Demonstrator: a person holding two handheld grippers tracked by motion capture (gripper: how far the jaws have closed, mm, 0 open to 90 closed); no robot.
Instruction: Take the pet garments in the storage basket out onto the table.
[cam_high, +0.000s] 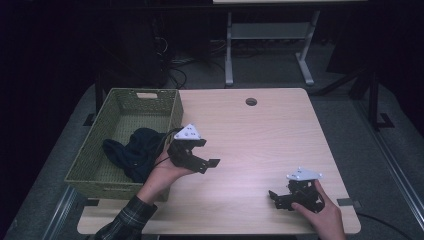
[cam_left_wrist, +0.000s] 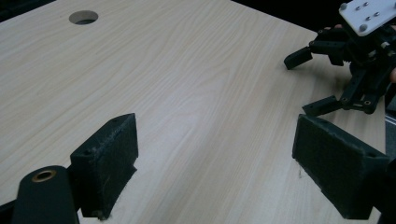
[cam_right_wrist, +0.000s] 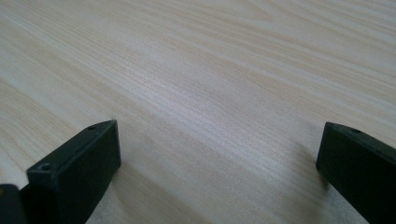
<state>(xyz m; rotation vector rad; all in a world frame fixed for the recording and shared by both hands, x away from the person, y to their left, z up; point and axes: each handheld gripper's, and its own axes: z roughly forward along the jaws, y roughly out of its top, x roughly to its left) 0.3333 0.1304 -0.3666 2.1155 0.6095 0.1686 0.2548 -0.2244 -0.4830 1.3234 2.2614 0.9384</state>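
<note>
Both tools (cam_high: 210, 152) gaping over bare table (cam_high: 260, 135)

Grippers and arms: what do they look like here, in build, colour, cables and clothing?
Both are black, skeletal two-jaw tools. The left gripper and right gripper each carry a pale grey three-cornered plate with small dark holes on top. The jaw pads are flat black blocks, slightly fuzzy. A thin black cable trails from the left one. The left forearm wears a dark plaid sleeve.

Bare table (cam_high: 250, 145) between both hand-held grippers offers free passage; the basket (cam_high: 100, 165) blocks the left.
</note>
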